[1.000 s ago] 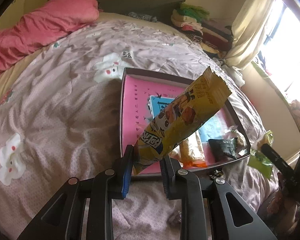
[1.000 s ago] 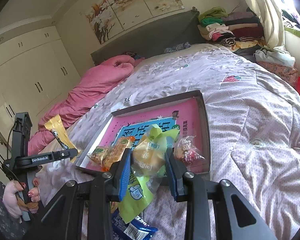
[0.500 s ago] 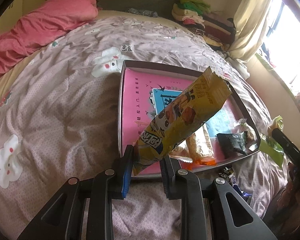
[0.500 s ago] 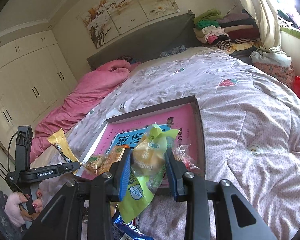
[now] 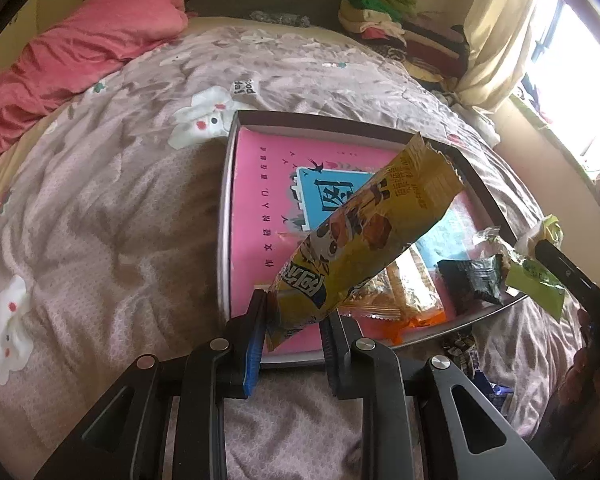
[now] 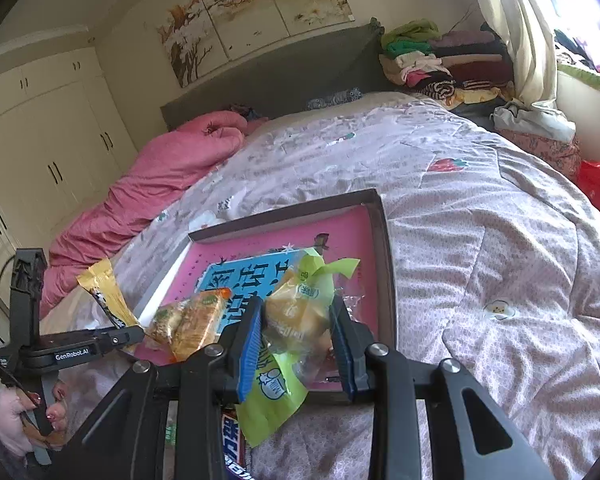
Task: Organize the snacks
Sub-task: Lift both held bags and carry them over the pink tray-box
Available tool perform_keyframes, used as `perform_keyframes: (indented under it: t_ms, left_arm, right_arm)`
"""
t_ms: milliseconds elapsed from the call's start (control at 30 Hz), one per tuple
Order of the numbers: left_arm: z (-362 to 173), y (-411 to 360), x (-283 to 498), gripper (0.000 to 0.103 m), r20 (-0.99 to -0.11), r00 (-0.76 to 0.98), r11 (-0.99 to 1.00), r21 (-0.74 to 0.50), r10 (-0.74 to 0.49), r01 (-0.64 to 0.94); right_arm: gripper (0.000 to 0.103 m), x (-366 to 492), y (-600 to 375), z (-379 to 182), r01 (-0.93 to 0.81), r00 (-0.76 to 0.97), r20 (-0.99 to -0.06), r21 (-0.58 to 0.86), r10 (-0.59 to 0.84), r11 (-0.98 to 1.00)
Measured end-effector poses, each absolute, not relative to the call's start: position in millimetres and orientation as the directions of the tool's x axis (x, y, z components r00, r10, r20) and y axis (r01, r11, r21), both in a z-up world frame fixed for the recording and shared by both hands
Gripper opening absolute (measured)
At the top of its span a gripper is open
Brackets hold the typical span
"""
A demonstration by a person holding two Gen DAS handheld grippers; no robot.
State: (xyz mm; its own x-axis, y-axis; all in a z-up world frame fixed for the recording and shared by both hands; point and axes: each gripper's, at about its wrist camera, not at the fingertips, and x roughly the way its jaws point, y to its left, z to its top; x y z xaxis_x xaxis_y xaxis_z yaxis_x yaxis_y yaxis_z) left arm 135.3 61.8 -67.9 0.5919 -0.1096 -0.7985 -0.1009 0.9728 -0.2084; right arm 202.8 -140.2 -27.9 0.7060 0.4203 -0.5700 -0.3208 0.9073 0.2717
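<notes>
My left gripper (image 5: 292,320) is shut on a long yellow snack packet (image 5: 364,232) and holds it tilted above the near edge of a shallow box with a pink printed floor (image 5: 256,184). My right gripper (image 6: 296,332) is shut on a green and clear bread packet (image 6: 296,312) over the box's near edge (image 6: 384,240). Orange snack packets (image 5: 396,300) and a dark packet (image 5: 472,280) lie inside the box; the orange ones show in the right wrist view (image 6: 192,320) too. The left gripper with the yellow packet (image 6: 104,292) appears at the right view's left.
The box rests on a mauve patterned quilt (image 5: 100,200). A pink duvet (image 5: 80,56) lies at the far left, folded clothes (image 6: 432,56) by the curtain. Loose blue packets lie on the quilt near the box (image 5: 488,388) and under my right gripper (image 6: 232,440).
Both grippers have moved closer to the box while holding their packets. The box looks larger and lower in both views.
</notes>
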Motion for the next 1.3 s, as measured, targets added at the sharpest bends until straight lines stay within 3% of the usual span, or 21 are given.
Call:
perform_keyframes:
  t_ms: [700,1300]
  left_arm:
    - [-76,42,145,0.026,-0.815,0.565,0.979,-0.197,-0.129,-0.061]
    - [-75,55,146,0.026,-0.83,0.556,0.984,-0.126,-0.036,-0.124]
  right_arm:
    - [0.033,208,-101,-42,-0.399,0.693,-0.592,0.161,0.411,0.903]
    - [0.034,214,-72,-54,-0.478,0.648,-0.615,0.132,0.449,0.869]
